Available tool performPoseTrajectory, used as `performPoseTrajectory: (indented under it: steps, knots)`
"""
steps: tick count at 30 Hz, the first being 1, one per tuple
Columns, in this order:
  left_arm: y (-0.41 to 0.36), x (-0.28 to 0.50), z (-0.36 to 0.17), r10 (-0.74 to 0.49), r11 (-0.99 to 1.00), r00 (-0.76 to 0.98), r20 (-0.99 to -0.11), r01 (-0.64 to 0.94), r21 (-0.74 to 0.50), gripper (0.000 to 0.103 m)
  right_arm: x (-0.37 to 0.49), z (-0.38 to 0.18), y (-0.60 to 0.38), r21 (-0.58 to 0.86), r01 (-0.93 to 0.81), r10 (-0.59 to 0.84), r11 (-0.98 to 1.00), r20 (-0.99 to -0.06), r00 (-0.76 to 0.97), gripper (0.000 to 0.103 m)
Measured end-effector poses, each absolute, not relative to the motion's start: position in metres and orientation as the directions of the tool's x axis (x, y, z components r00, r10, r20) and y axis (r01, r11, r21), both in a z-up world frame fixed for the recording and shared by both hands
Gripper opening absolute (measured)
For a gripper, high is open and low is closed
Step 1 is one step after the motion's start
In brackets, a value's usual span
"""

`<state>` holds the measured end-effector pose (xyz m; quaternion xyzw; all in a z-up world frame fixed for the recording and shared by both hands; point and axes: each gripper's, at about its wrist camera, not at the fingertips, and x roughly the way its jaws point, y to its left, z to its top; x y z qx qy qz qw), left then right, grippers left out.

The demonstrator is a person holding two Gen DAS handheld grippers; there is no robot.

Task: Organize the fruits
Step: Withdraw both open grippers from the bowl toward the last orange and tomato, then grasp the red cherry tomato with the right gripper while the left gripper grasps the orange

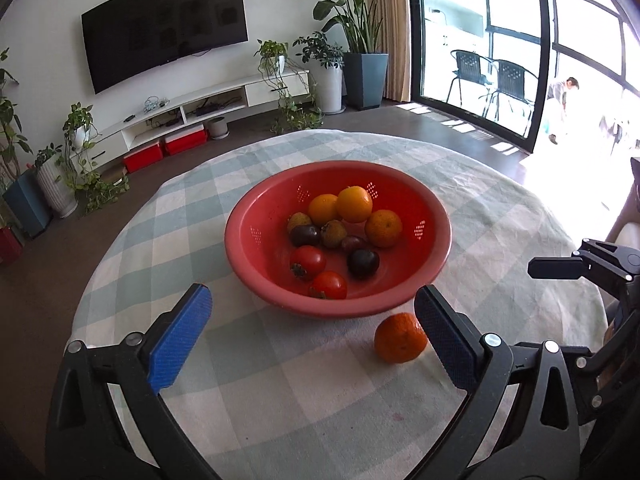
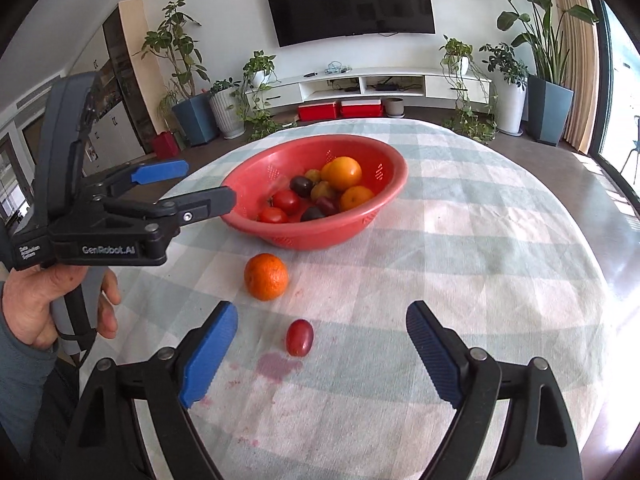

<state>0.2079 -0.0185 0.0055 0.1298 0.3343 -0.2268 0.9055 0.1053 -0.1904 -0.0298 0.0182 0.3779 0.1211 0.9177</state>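
Note:
A red colander bowl (image 1: 248,248) (image 2: 384,168) stands mid-table with several fruits inside: oranges (image 1: 354,204), red persimmons (image 1: 307,262) and dark plums (image 1: 363,263). One orange (image 1: 400,338) (image 2: 266,277) lies on the cloth just in front of the bowl, close to my left gripper's right finger. A small red plum (image 2: 299,337) lies nearer, beside a purple stain. My left gripper (image 1: 312,312) (image 2: 196,184) is open and empty, short of the bowl. My right gripper (image 2: 320,340) is open and empty, its jaws wide on either side of the small plum without touching it.
The round table wears a green-and-white checked cloth (image 1: 500,216) (image 2: 480,240). A hand (image 2: 36,304) holds the left gripper's handle at the left. Beyond the table are a wall television (image 2: 348,0), a low white cabinet, potted plants and a glass door (image 1: 480,40).

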Motion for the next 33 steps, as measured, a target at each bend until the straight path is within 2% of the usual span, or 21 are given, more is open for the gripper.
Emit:
performPoseTrajectory:
  steps: [3,7,11,15,24,33]
  knots:
    - [-0.017,0.193,-0.002,-0.314,0.866,0.630,-0.711,0.496,0.057,0.103,0.101,-0.031,-0.187,0.119,-0.221,0.241,0.968,-0.690,0.683,0.088]
    - [-0.013,0.166,-0.008,-0.377,0.857,0.597,-0.708,0.515,-0.022,0.103,0.106,-0.033,-0.185,0.127,-0.213,0.238,0.969,-0.711,0.661,0.085]
    - [-0.012,0.152,-0.019,-0.376,0.860,0.581,-0.722,0.509,-0.038,0.103,0.109,-0.041,-0.176,0.117,-0.220,0.233,0.968,-0.743,0.627,0.079]
    - [-0.006,0.152,-0.024,-0.358,0.876,0.592,-0.722,0.480,-0.041,0.103,0.116,-0.051,-0.168,0.097,-0.227,0.217,0.969,-0.776,0.592,0.066]
    - [0.012,0.172,-0.028,-0.318,0.915,0.605,-0.730,0.397,-0.069,0.103,0.129,-0.065,-0.158,0.078,-0.236,0.197,0.969,-0.821,0.536,0.047]
    - [0.004,0.172,-0.029,-0.340,0.901,0.590,-0.732,0.427,-0.074,0.103,0.127,-0.068,-0.148,0.024,-0.257,0.162,0.966,-0.832,0.531,0.037]
